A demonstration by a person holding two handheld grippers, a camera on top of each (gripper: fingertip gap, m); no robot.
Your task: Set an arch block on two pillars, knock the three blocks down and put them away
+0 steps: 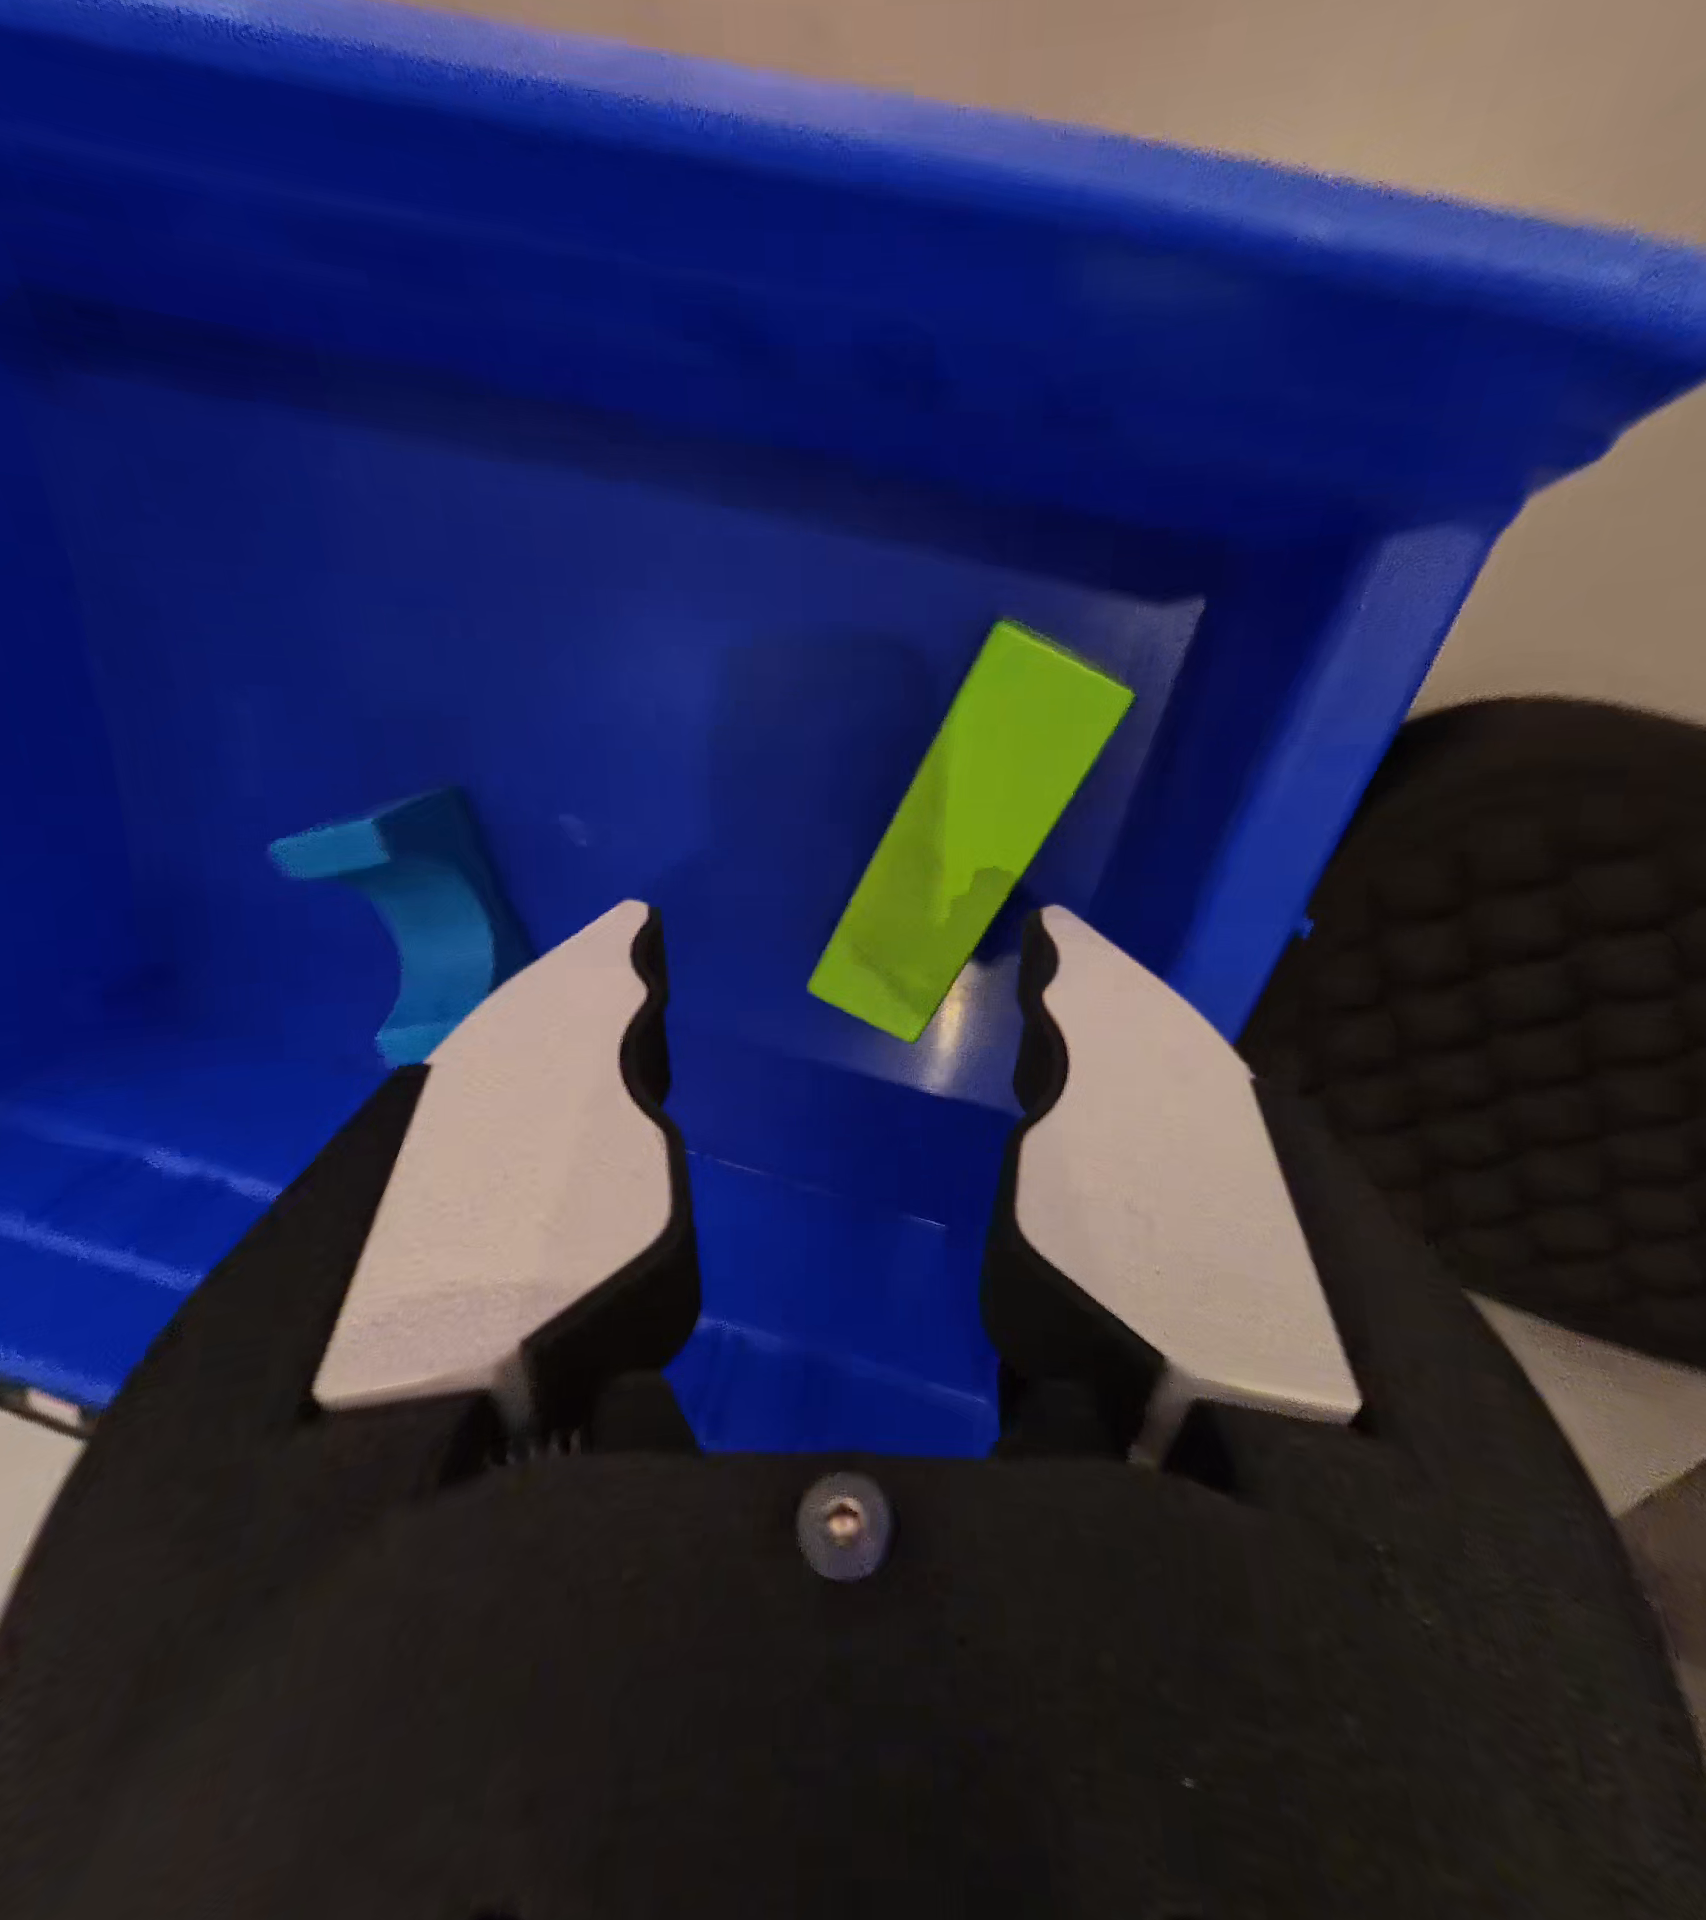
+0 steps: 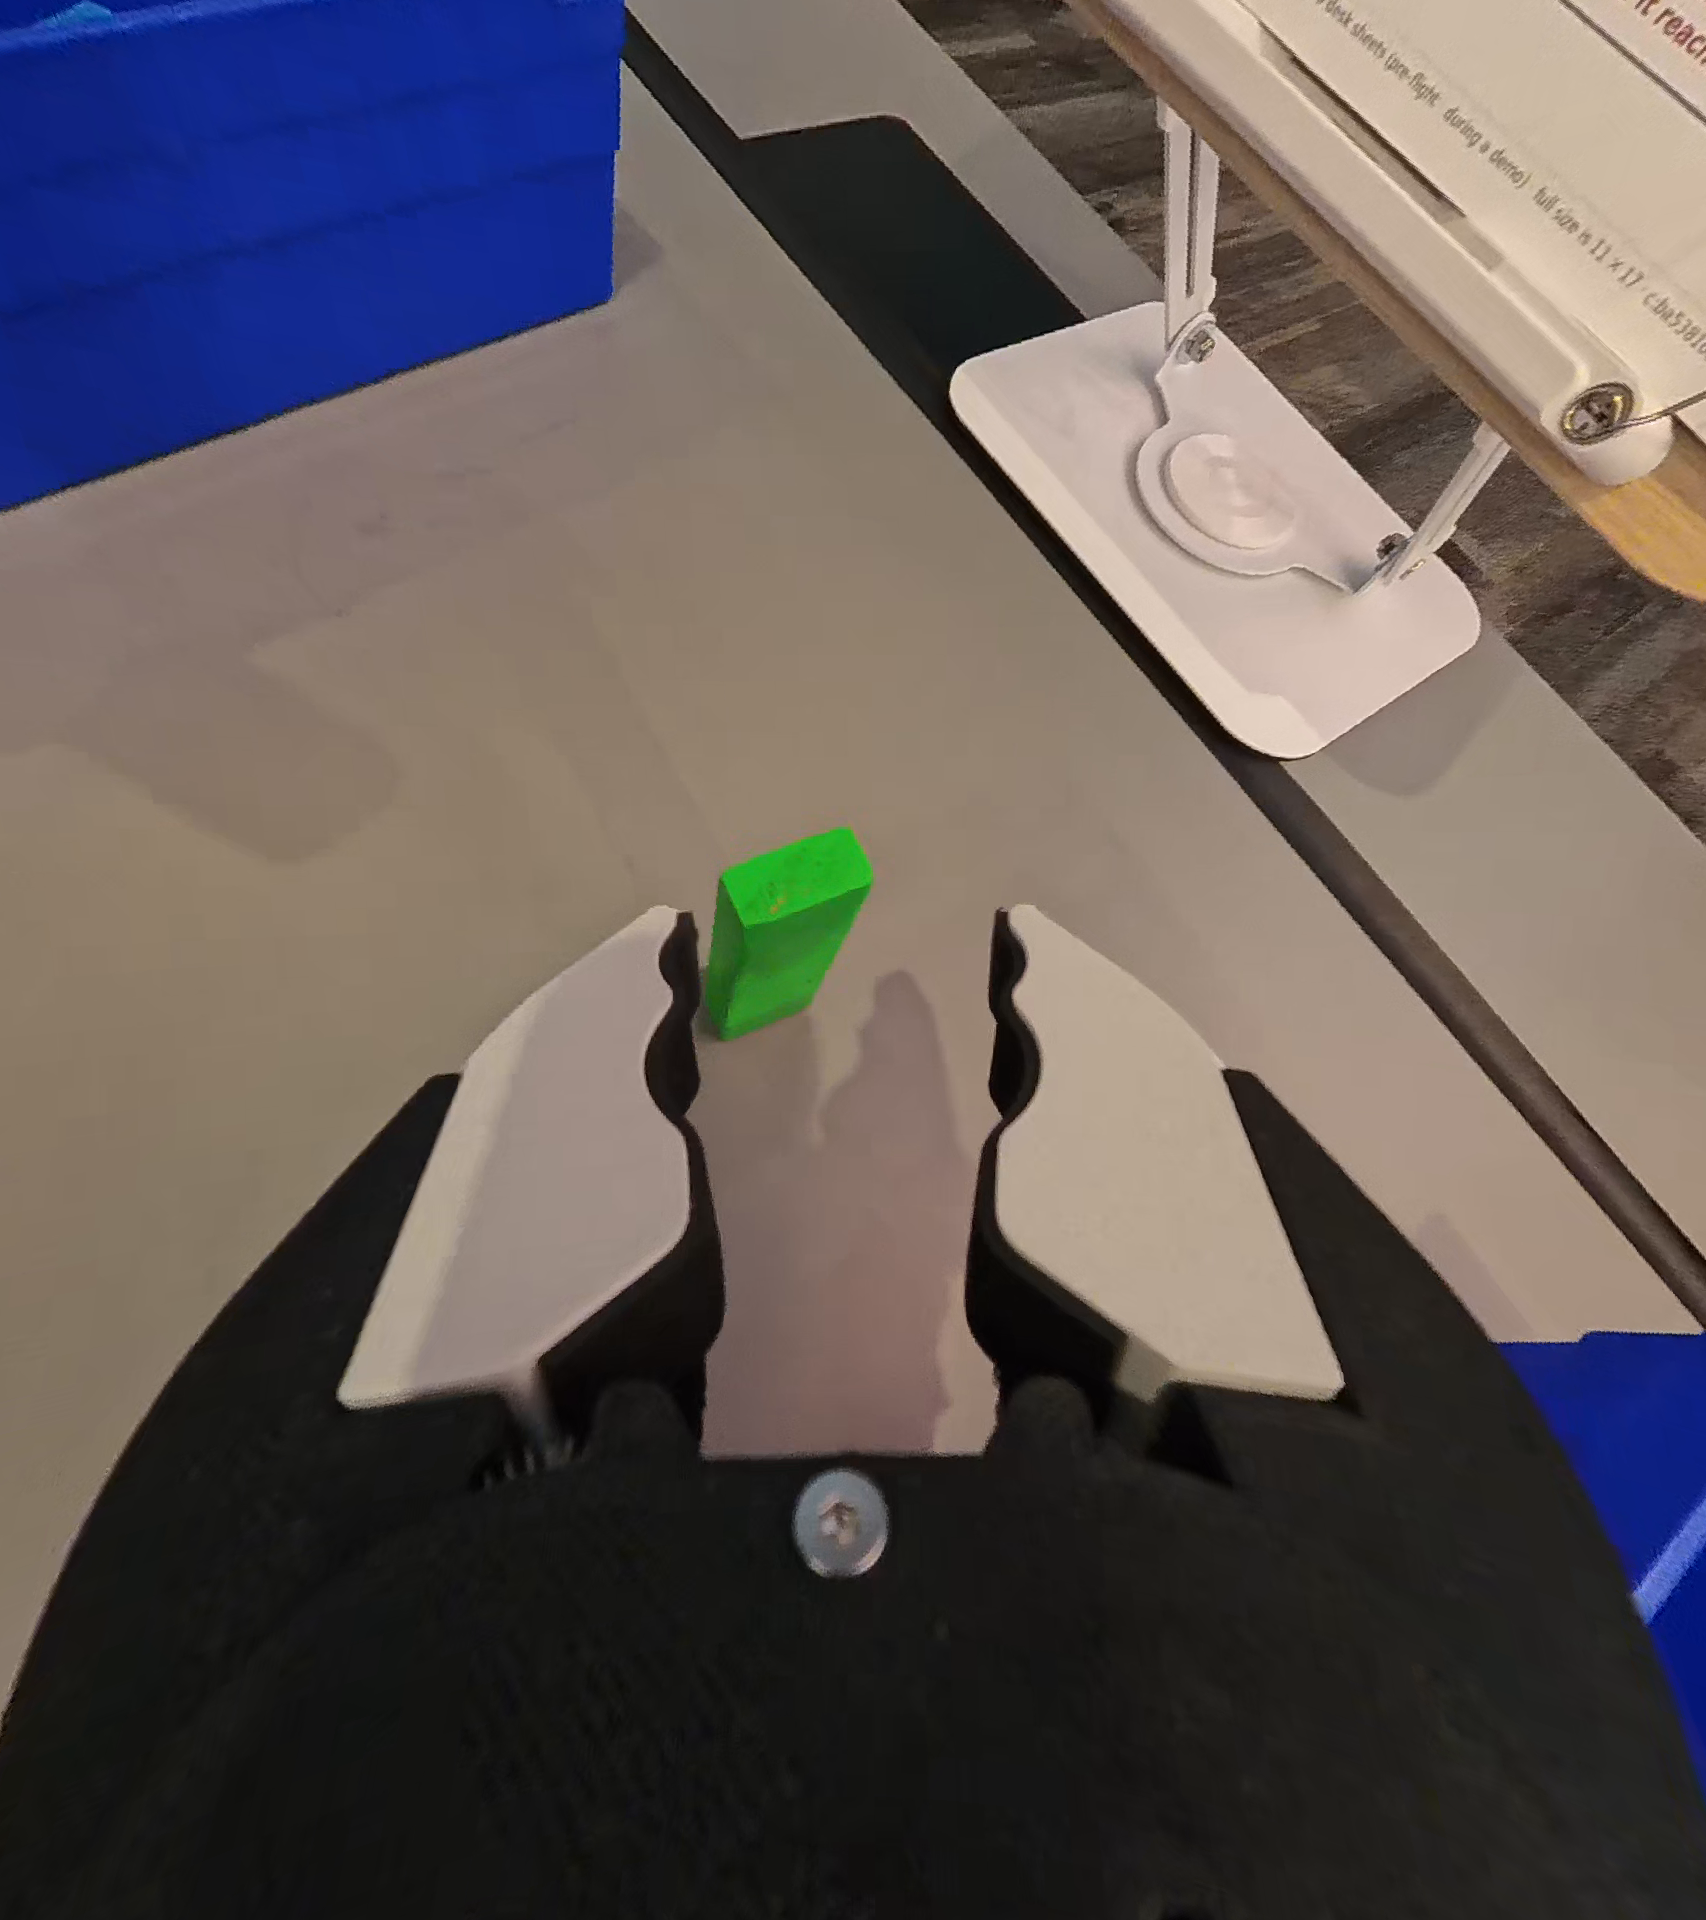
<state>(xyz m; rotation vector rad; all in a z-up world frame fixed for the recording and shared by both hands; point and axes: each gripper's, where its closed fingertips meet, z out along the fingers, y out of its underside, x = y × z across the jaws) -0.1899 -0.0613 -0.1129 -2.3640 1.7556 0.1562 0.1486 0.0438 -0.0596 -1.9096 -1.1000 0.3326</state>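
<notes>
1. Right gripper: jaws open, empty, low over the counter. The green block sits just ahead, left of centre in the gap and right beside the left fingertip; contact unclear.
2. The block lies or leans on the counter, long axis running roughly away from the jaws. The gap looks wider than the block's narrow side, so a small shift left should centre it before closing (my guess).
3. Left gripper: jaws open, empty, over the blue bin. Inside are the lime pillar, near the bin's right wall, and the blue arch to its left, part-hidden by the left finger.
4. Two of three blocks are binned; the green block looks like the last. The right gripper is the one near it.
5. Around: bin wall toward the counter's far left, well apart; white stand at the right edge. Nothing is between the jaws and block.
6. Risk: the left fingertip nudges the block aside.
</notes>
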